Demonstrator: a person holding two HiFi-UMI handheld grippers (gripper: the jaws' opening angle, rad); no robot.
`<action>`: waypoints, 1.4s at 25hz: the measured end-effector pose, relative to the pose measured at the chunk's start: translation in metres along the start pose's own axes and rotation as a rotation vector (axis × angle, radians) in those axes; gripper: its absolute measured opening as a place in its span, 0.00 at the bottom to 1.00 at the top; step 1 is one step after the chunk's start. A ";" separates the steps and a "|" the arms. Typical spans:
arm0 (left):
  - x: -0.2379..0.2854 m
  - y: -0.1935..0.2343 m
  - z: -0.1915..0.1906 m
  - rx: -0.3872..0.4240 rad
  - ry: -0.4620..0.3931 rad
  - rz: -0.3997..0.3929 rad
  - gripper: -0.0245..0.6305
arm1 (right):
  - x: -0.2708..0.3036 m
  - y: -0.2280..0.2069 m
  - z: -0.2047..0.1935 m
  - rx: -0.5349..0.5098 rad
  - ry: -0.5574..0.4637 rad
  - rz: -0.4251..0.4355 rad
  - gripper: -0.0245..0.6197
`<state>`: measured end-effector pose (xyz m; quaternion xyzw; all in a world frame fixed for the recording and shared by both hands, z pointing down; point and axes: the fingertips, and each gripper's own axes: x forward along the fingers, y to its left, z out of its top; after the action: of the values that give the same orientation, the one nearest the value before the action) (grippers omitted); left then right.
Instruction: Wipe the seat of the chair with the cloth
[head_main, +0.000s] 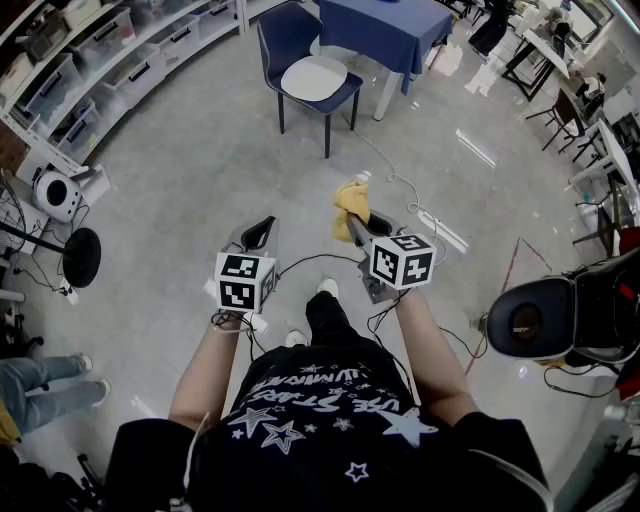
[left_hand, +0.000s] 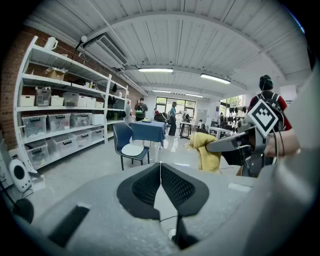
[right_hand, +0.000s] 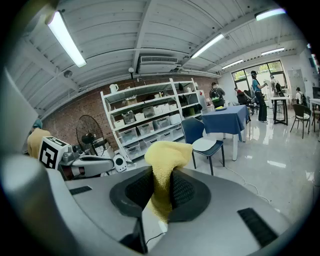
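A dark blue chair (head_main: 305, 62) with a white round seat pad (head_main: 314, 77) stands several steps ahead beside a blue-draped table (head_main: 385, 28); it also shows in the left gripper view as the chair (left_hand: 129, 145) and in the right gripper view as the chair (right_hand: 202, 141). My right gripper (head_main: 355, 222) is shut on a yellow cloth (head_main: 350, 200), which bulges above the jaws as the cloth (right_hand: 165, 165) and hangs as the cloth (left_hand: 206, 151) in the left gripper view. My left gripper (head_main: 262, 232) is shut with nothing in it, held level beside the right one.
White shelving (head_main: 120, 60) with storage bins lines the left wall. A cable (head_main: 400, 190) trails across the grey floor from the chair towards me. A floor fan (head_main: 80, 257) and a white speaker (head_main: 56, 193) stand at left, a black machine (head_main: 560, 315) at right. People stand far off.
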<state>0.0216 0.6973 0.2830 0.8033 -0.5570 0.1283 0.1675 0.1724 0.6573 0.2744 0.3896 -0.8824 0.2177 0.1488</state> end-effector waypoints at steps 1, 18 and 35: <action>-0.001 0.000 -0.002 0.000 0.003 0.000 0.07 | 0.001 0.001 -0.001 0.000 0.001 0.001 0.15; -0.021 -0.008 -0.020 -0.007 0.030 0.001 0.07 | -0.021 -0.014 -0.012 0.076 -0.008 -0.037 0.15; 0.122 0.098 0.037 -0.031 0.075 0.089 0.07 | 0.133 -0.134 0.061 0.146 0.005 -0.033 0.15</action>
<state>-0.0272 0.5468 0.3092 0.7696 -0.5875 0.1569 0.1947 0.1807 0.4635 0.3157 0.4135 -0.8573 0.2800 0.1256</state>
